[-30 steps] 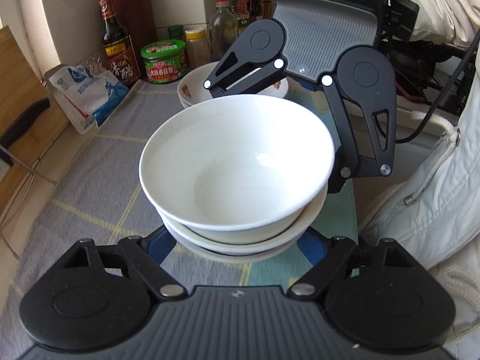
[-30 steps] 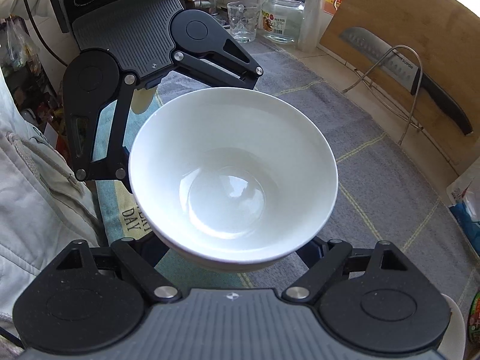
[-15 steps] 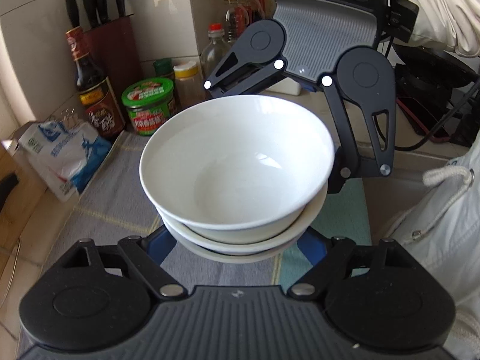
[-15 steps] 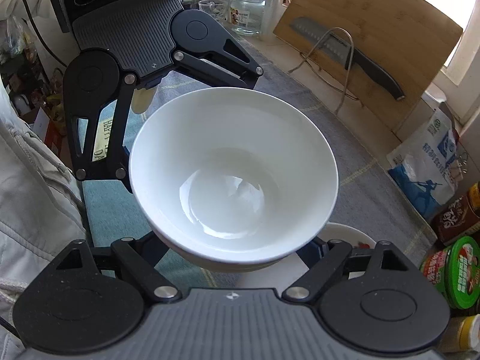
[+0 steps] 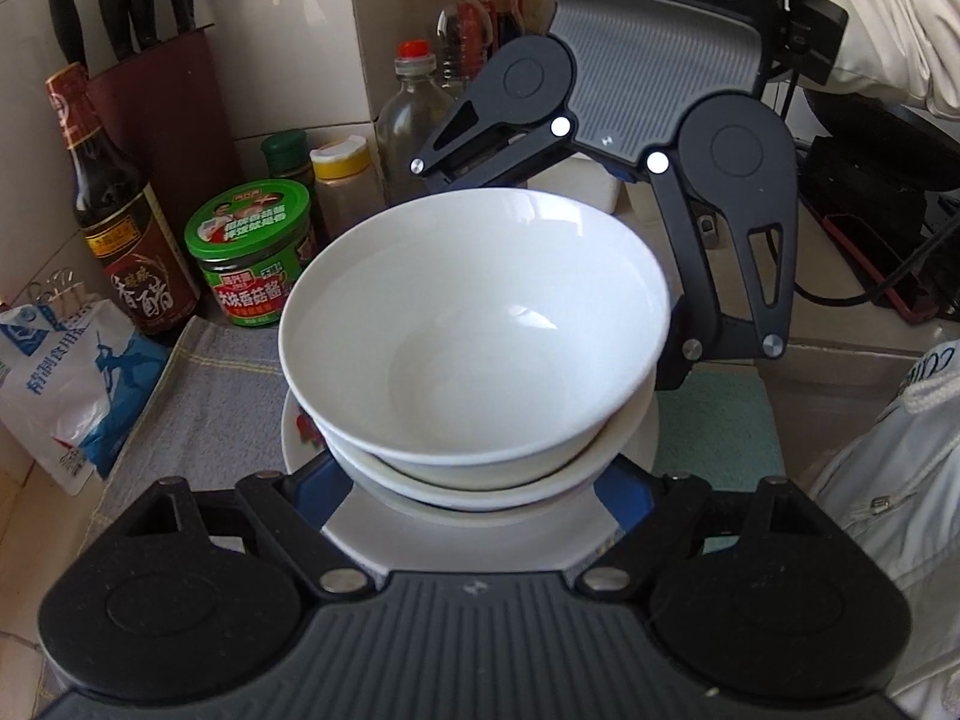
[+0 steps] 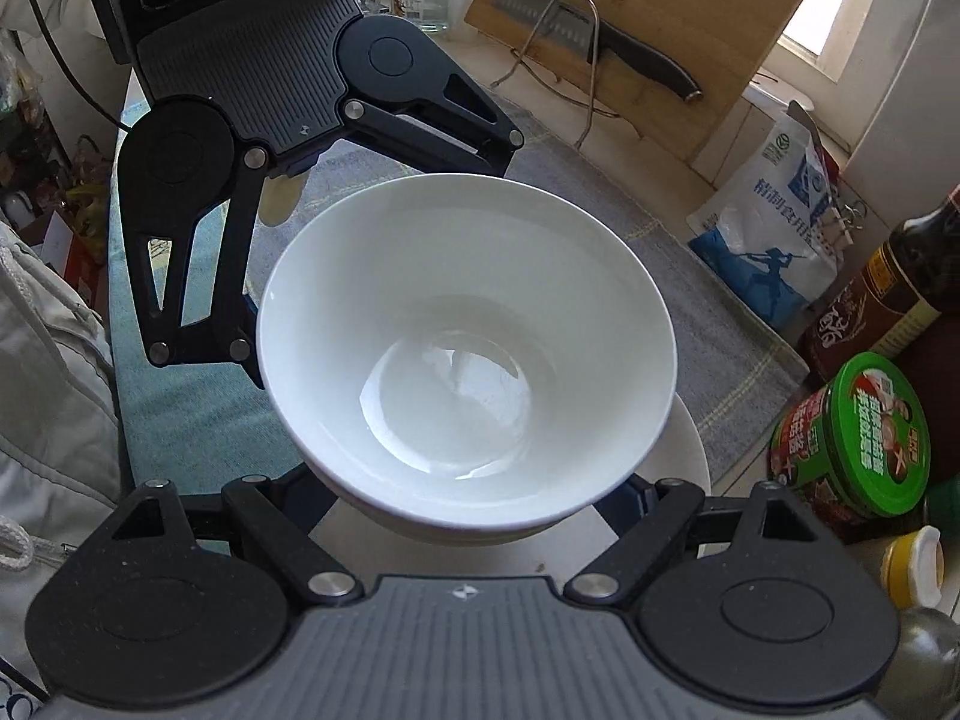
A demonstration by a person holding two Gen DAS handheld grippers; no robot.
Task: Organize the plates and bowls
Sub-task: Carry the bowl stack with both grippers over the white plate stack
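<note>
A stack of white bowls (image 5: 474,336) is held between both grippers, which face each other. My left gripper (image 5: 474,480) is shut on the stack's near side; the right gripper (image 5: 600,180) grips the far side. In the right wrist view the top bowl (image 6: 468,348) fills the middle, my right gripper (image 6: 474,492) is shut on it, and the left gripper (image 6: 288,168) is opposite. The stack hangs just above a white plate (image 5: 456,534) with a red pattern at its left rim, also seen in the right wrist view (image 6: 684,450). My fingertips are hidden under the bowls.
A grey cloth (image 5: 204,396) covers the counter. Behind stand a green-lidded jar (image 5: 255,252), a vinegar bottle (image 5: 120,228), bottles and a knife block (image 5: 162,96). A salt bag (image 5: 66,378) lies at left. A cutting board with a knife (image 6: 630,42) leans at the back.
Both grippers carried the bowl stack toward the jars and bottles. The patterned plate, earlier beyond the stack, is now directly beneath it.
</note>
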